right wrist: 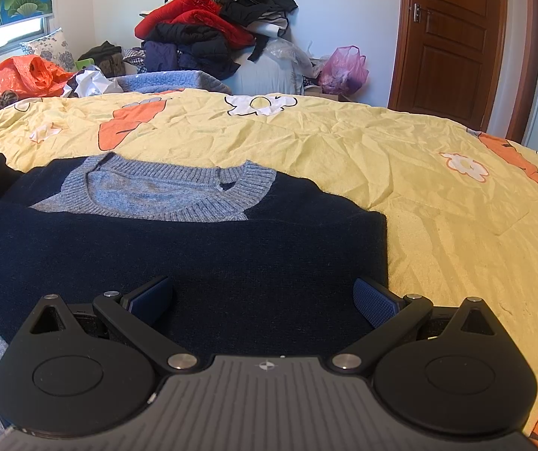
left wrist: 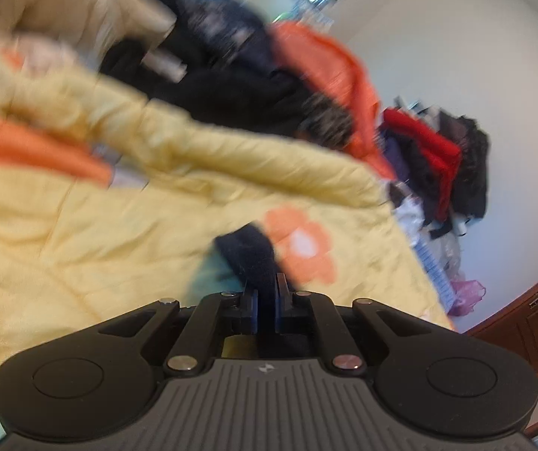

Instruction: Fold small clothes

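Mid-fold imo: left gripper (left wrist: 267, 293) jaws pinched on navy sweater (right wrist: 179, 248) fabric, right gripper (right wrist: 263, 300) jaws wide over it on the bed (right wrist: 344, 143). Next prob needs right to grab an edge.

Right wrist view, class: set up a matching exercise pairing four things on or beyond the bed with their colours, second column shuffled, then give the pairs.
Things:
1. sweater body
2. sweater collar
3. bedspread
4. plastic bag near the door

Colours:
A. pink
B. yellow
C. navy
D. grey-blue

Pairs: 1-C, 2-D, 3-B, 4-A
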`<state>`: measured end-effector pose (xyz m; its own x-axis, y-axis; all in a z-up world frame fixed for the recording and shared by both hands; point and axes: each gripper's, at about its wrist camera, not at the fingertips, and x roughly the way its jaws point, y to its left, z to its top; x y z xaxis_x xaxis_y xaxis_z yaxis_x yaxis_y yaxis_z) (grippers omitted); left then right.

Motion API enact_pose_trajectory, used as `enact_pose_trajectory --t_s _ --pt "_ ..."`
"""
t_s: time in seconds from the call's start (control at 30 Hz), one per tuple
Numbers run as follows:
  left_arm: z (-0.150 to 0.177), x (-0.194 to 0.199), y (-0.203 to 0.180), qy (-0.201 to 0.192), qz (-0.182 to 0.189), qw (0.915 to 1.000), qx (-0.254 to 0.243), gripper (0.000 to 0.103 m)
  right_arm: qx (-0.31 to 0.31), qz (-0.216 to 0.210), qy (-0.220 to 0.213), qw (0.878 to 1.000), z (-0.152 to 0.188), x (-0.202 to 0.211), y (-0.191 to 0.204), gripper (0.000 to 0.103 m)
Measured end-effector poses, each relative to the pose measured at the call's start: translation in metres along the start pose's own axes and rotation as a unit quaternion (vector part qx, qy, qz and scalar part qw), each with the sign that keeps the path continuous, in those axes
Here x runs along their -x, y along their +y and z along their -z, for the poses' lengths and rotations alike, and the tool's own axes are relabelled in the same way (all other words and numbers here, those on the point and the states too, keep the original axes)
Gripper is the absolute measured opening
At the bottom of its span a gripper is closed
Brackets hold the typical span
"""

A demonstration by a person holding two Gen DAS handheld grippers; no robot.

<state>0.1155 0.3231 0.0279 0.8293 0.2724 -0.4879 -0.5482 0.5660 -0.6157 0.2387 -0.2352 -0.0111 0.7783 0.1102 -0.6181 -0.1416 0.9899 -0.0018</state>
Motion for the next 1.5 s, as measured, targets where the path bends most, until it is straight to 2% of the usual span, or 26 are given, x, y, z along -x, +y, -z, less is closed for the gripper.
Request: enact_pose_trajectory --t_s 0.07,0.13,0.17,0.23,0.3,0.33,0.4,0.5,0.57,0.77,0.8,0.83,0.9,0.97,1.07,1.13,1.2,1.33,1.4,1.43,1.47,1.5 --pt "0.006 0.018 -0.037 -0.035 0.029 0.9977 -0.05 0.007 0.0 0.0 0.0 1.0 0.0 0.0 0.0 0.103" --pt "0.026 0.029 -0.084 -0.056 0.066 0.9886 -0.123 0.007 0.0 0.0 0.0 1.0 0.0 0.0 0.0 0.103" --pt "0.044 0.034 -0.108 -0.064 0.087 0.9795 -0.17 0.007 0.0 0.0 0.0 1.0 0.0 0.0 0.0 0.103" --pt "0.091 0.038 -0.153 -0.065 0.13 0.9523 -0.268 0.007 0.0 0.0 0.0 1.0 0.0 0.0 0.0 0.103" --pt "0.143 0.036 -0.181 -0.029 0.175 0.9266 -0.332 0.007 -0.001 -0.001 0.0 1.0 0.0 0.0 -0.001 0.103" --pt "0.167 0.032 -0.19 -0.004 0.187 0.9168 -0.352 0.007 -0.002 -0.002 -0.001 1.0 0.0 0.0 -0.001 0.103" --pt "0.207 0.022 -0.199 0.038 0.193 0.9063 -0.374 0.007 -0.004 -0.003 -0.001 1.0 -0.001 0.0 -0.001 0.103" --pt "0.237 0.005 -0.195 0.079 0.177 0.9064 -0.376 0.007 -0.004 -0.003 -0.001 1.0 -0.001 0.0 -0.001 0.103" --pt "0.243 0.003 -0.191 0.074 0.171 0.9026 -0.388 0.006 -0.006 -0.005 -0.002 1.0 -0.001 0.0 -0.002 0.103" --pt "0.233 0.01 -0.18 0.07 0.197 0.9121 -0.353 0.006 0.002 -0.005 0.001 1.0 -0.002 0.002 0.001 0.102" --pt "0.234 0.012 -0.18 0.069 0.199 0.9131 -0.349 0.006 0.0 -0.002 0.003 1.0 -0.006 0.005 0.003 0.101" --pt "0.235 0.016 -0.18 0.065 0.2 0.9137 -0.348 0.006 -0.013 -0.004 0.0 1.0 -0.01 0.01 0.005 0.094" --pt "0.236 0.021 -0.179 0.056 0.211 0.9127 -0.345 0.006 -0.069 -0.064 -0.017 0.995 -0.02 0.026 0.006 0.094" --pt "0.236 0.023 -0.178 0.05 0.217 0.9121 -0.345 0.006 -0.127 -0.162 0.003 0.979 -0.031 0.03 0.012 0.098" --pt "0.234 0.023 -0.175 0.046 0.226 0.9127 -0.337 0.006 -0.19 -0.28 0.079 0.938 -0.045 0.013 0.033 0.097" --pt "0.232 0.024 -0.174 0.044 0.232 0.9134 -0.332 0.006 -0.227 -0.326 0.125 0.909 -0.05 -0.005 0.046 0.092" --pt "0.232 0.025 -0.173 0.04 0.236 0.9135 -0.329 0.006 -0.244 -0.341 0.162 0.893 -0.054 -0.023 0.06 0.091" --pt "0.232 0.027 -0.171 0.036 0.248 0.9103 -0.33 0.006 -0.255 -0.34 0.199 0.883 -0.055 -0.043 0.084 0.078" --pt "0.232 0.028 -0.171 0.036 0.252 0.9084 -0.331 0.006 -0.26 -0.347 0.203 0.878 -0.056 -0.05 0.09 0.059" --pt "0.232 0.028 -0.172 0.038 0.255 0.9072 -0.333 0.007 -0.263 -0.346 0.209 0.876 -0.057 -0.052 0.091 0.037" --pt "0.232 0.028 -0.172 0.04 0.257 0.906 -0.334 0.007 -0.259 -0.341 0.206 0.88 -0.058 -0.052 0.091 0.025" --pt "0.231 0.028 -0.171 0.039 0.257 0.906 -0.334 0.007 -0.246 -0.335 0.188 0.89 -0.061 -0.047 0.091 0.021"
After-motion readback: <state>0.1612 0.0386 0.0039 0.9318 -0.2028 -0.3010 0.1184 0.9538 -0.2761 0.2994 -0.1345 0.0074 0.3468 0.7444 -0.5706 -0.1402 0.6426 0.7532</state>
